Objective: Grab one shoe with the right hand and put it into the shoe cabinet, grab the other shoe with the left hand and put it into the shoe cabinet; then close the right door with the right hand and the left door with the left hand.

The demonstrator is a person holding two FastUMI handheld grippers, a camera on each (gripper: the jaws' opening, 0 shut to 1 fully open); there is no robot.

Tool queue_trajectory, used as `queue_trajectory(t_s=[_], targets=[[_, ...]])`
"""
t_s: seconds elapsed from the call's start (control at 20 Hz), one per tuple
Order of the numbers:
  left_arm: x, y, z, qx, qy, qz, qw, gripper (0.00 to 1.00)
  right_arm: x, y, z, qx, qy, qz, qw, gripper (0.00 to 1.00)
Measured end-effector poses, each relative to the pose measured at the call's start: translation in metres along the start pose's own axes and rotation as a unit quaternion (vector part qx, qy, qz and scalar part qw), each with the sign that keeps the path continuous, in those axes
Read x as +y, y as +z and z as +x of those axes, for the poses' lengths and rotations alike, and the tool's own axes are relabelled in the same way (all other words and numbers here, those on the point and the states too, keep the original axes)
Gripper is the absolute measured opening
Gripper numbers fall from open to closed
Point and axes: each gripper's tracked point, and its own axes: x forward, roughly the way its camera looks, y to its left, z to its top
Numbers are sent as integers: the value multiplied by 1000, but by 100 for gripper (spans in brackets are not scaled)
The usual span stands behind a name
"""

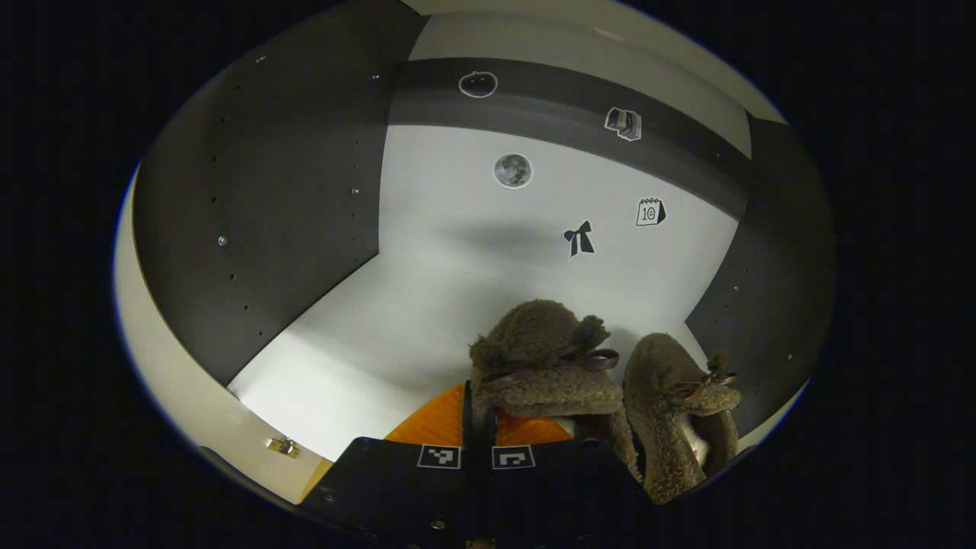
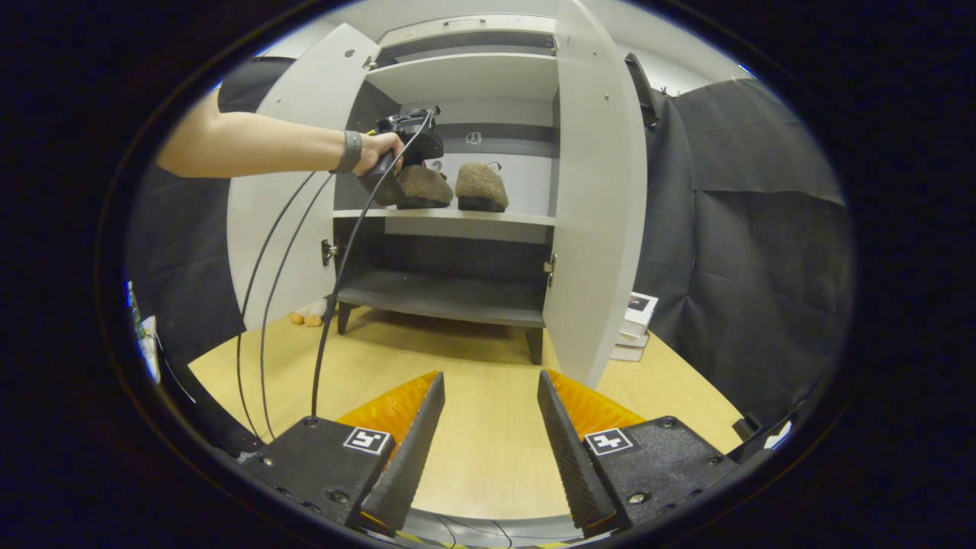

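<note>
The left hand-held gripper [image 1: 479,427] reaches into the cabinet [image 1: 252,191], its fingers drawn nearly together on the heel of a fuzzy brown shoe [image 1: 545,358], which rests on the white shelf [image 1: 358,335]. The second shoe [image 1: 679,404] lies just beside it on the shelf, toward the right side wall. Small stickers dot the back panel [image 1: 457,221].

The right hand-held gripper [image 2: 492,435] hangs well back from the cabinet [image 2: 457,76] over the wooden floor [image 2: 473,366], its fingers spread wide with nothing between them. In the right gripper view, a hand [image 2: 379,152] holds the left hand-held gripper [image 2: 408,141] at the middle shelf [image 2: 446,216], where both shoes, one [image 2: 422,185] and the other [image 2: 480,185], sit side by side. The left door [image 2: 286,152] and right door [image 2: 598,191] both stand open. Cables [image 2: 335,274] trail down from the hand. A stack of books [image 2: 633,324] lies on the floor beside the right door.
</note>
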Motion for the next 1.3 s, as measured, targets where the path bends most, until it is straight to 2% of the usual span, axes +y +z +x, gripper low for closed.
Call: queue_trajectory(t_s=[0.1, 0.15, 0.2, 0.25, 0.3, 0.35, 0.4, 0.5, 0.6, 0.65, 0.7, 0.75, 0.8, 0.85, 0.95, 1.0, 1.05, 1.1, 1.15, 1.25, 1.3], targets=[[1, -1, 0, 13, 2, -16, 1000, 0, 1, -5, 1, 8, 3, 4, 1000, 80], [2, -3, 1, 21, 2, -19, 1000, 14, 1, -6, 2, 9, 5, 6, 1000, 80], [2, -2, 1, 27, 1, -16, 1000, 14, 1, -5, 3, 9, 6, 6, 1000, 79], [1, -2, 2, 31, -2, -12, 999, 3, 2, -5, 3, 8, 8, 6, 1000, 78], [1, -2, 2, 36, -4, -10, 999, 15, 2, -3, 4, 7, 9, 4, 1000, 78], [1, -3, 2, 39, -7, -13, 999, 4, 2, -2, 4, 4, 9, 3, 1000, 79], [-2, -4, 1, 44, -15, -20, 999, 4, 3, -1, 5, 3, 10, 3, 1000, 80], [-3, -5, -2, 52, -26, -27, 998, 17, 5, -2, 4, 4, 14, 4, 1000, 79], [-2, -6, -6, 59, -30, -31, 997, 20, 6, -3, 3, 5, 15, 4, 1000, 79], [-2, -5, -9, 61, -32, -32, 997, 28, 7, -4, 2, 5, 16, 4, 1000, 79], [-1, -5, -13, 62, -33, -31, 997, 47, 7, -3, 3, 6, 17, 5, 1000, 79], [-1, -5, -17, 61, -38, -30, 997, 37, 8, -4, 1, 5, 18, 5, 1000, 79], [0, -3, -24, 60, -42, -29, 997, 54, 8, -3, 0, 4, 19, 5, 1000, 79], [-1, -1, -28, 56, -47, -30, 997, 23, 9, -2, 1, 4, 20, 5, 1000, 79], [-2, 6, -50, 41, -64, -38, 996, 69, 11, -2, 0, 4, 22, 3, 1000, 79], [-5, 9, -62, 32, -76, -47, 995, 72, 12, -2, 1, 5, 24, 3, 1000, 79], [-6, 13, -74, 20, -87, -53, 995, 58, 14, -3, -1, 5, 26, 3, 1000, 79], [-7, 17, -87, 3, -101, -55, 993, 78, 16, -3, -2, 5, 30, 3, 1000, 79], [-9, 19, -103, -14, -118, -52, 992, 64, 18, -2, -2, 5, 32, 2, 999, 79], [-12, 18, -133, -52, -151, -35, 987, 71, 22, 0, -3, 2, 37, -2, 999, 79], [-12, 16, -151, -75, -167, -23, 983, 71, 23, 2, -4, 0, 38, -4, 999, 80]])
